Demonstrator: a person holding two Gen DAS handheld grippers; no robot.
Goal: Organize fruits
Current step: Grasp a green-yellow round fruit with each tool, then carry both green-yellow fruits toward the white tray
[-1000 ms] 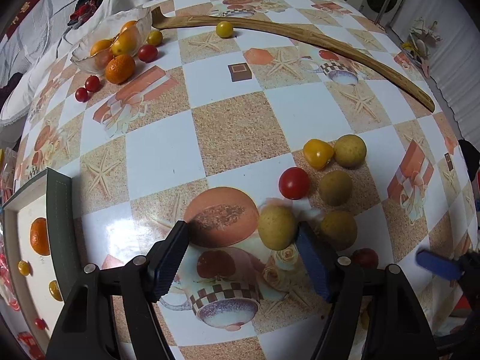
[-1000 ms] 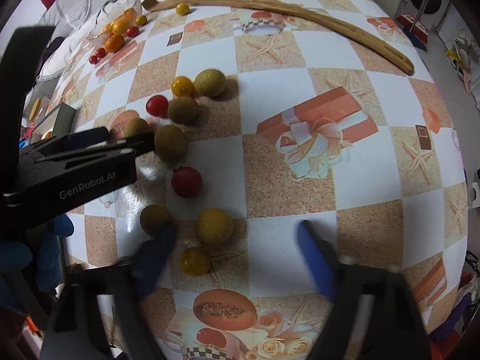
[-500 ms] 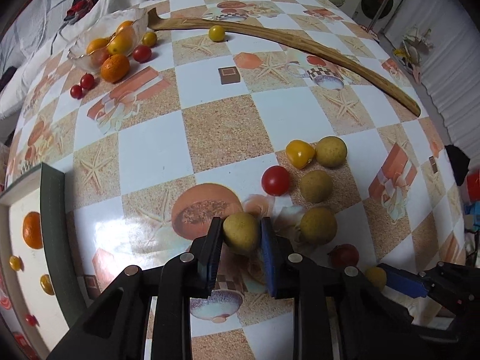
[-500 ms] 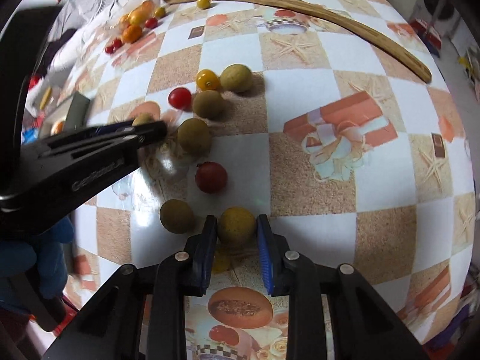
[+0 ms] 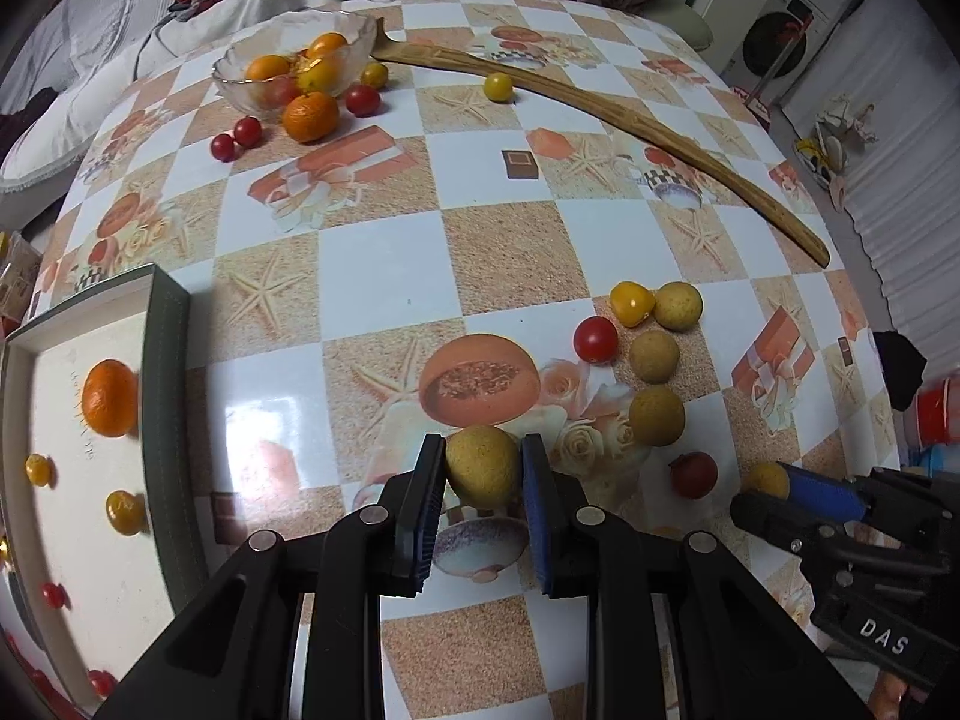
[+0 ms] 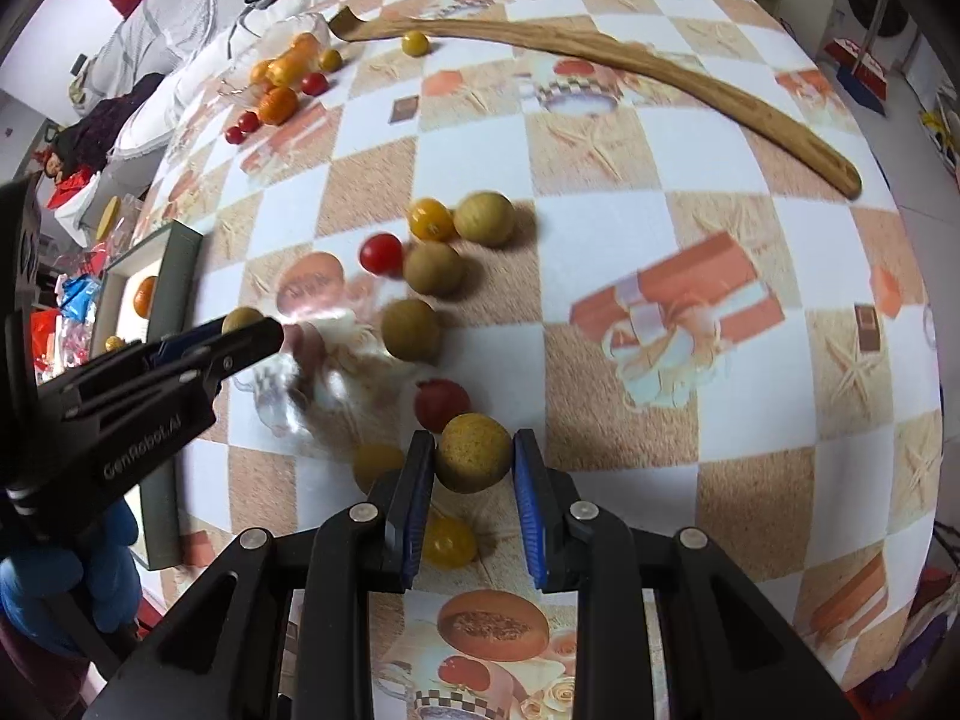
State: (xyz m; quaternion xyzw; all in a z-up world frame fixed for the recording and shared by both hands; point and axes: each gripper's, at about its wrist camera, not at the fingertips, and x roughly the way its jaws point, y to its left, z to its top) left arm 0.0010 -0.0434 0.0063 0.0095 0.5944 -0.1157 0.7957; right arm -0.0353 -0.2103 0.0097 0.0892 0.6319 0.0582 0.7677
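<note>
Patterned tablecloth (image 5: 384,252) over table; grey-covered sofa (image 5: 120,30) behind; washing machine (image 5: 786,30) right.

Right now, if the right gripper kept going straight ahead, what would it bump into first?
Probably the dark red fruit, just beyond the brown fruit the right gripper holds. Depth is hard to judge, so it might pass above.

Tablecloth (image 5: 384,252): white and sandy-tan checks with starfish, melon and orange gift-box prints. Tray (image 5: 165,420): dark green rim, white floor. Held fruit (image 5: 482,465): dull yellow-brown. Tomato (image 5: 595,340): red. Mandarin (image 5: 110,399): orange. Finger pads (image 5: 534,480): blue.
</note>
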